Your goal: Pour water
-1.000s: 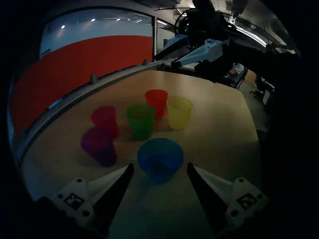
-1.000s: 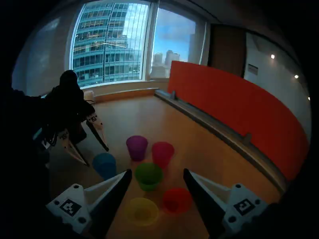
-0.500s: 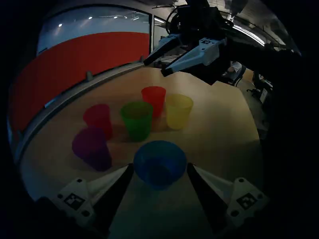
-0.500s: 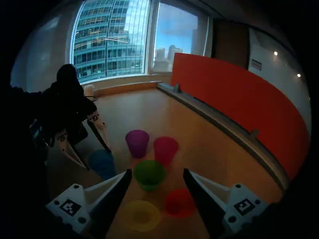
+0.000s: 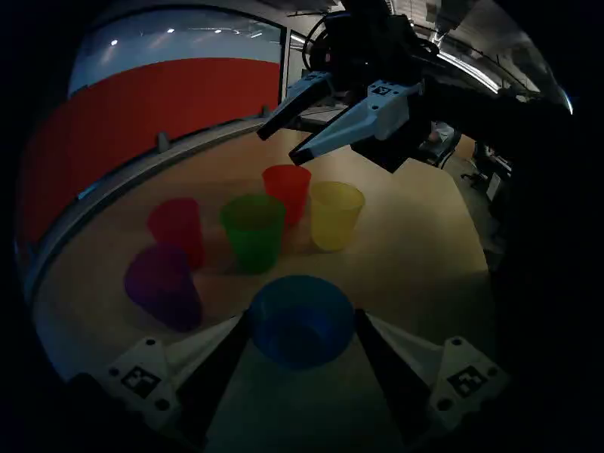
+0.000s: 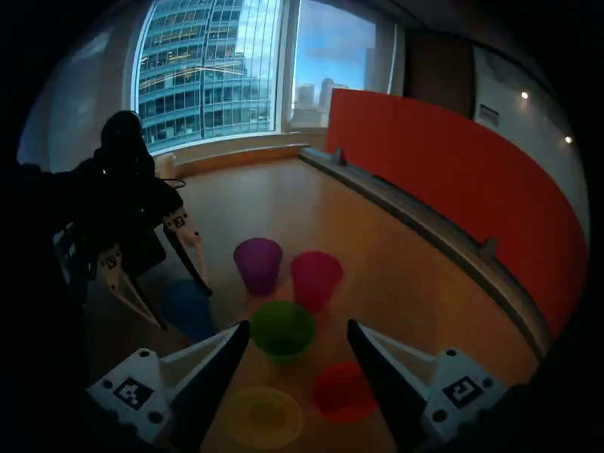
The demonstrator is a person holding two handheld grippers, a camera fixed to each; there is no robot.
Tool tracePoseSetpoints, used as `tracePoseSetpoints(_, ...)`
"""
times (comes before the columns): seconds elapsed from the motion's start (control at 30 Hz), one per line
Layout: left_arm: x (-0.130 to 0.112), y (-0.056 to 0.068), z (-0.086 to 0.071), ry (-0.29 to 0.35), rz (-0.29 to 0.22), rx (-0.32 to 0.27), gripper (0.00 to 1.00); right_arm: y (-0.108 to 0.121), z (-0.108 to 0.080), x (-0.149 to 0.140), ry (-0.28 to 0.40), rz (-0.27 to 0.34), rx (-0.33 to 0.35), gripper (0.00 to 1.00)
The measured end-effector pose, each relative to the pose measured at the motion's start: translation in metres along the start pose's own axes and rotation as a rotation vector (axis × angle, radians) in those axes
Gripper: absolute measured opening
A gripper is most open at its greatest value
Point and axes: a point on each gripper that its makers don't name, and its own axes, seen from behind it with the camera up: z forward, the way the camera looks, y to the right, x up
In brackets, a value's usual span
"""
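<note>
Several coloured plastic cups stand grouped on a wooden table (image 5: pixel 423 226). In the left gripper view the blue cup (image 5: pixel 300 321) sits between the spread fingers of my left gripper (image 5: pixel 300 315), which is open; whether the fingers touch it is unclear. Behind it stand the green cup (image 5: pixel 253 230), red cup (image 5: pixel 286 192), yellow cup (image 5: pixel 334 214), pink cup (image 5: pixel 177 229) and purple cup (image 5: pixel 161 285). My right gripper (image 5: pixel 277 148) hangs open above the red cup. In the right gripper view my right gripper (image 6: pixel 297 326) is open above the green cup (image 6: pixel 283 331), and the left gripper (image 6: pixel 183 308) straddles the blue cup (image 6: pixel 181 309).
A red-orange partition (image 6: pixel 468 189) runs along one side of the table behind a grey rail (image 5: pixel 162 147). Large windows (image 6: pixel 211 75) close the far end. The table edge (image 5: pixel 483 249) drops off to the right in the left gripper view, and a person's dark sleeve (image 6: pixel 45 226) is behind the left gripper.
My left gripper has advanced, so the blue cup now lies deeper between its fingers. My right gripper has come forward and lower over the red and yellow cups. Both stayed open.
</note>
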Motion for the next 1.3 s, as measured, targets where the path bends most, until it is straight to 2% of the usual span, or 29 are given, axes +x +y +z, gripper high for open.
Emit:
tracePoseSetpoints(0.1,0.0,0.0,0.001,0.002,-0.003,-0.003,0.99,0.0,0.004,-0.001,-0.006,0.0,0.001,1.0)
tracePoseSetpoints(0.3,0.0,-0.001,0.004,0.01,-0.009,-0.006,0.91,-0.002,0.012,-0.006,-0.022,0.001,0.009,1.0)
tracePoseSetpoints(1.3,0.0,-0.001,0.003,0.021,-0.017,-0.009,0.9,-0.017,0.06,-0.035,-0.121,-0.013,0.04,1.0)
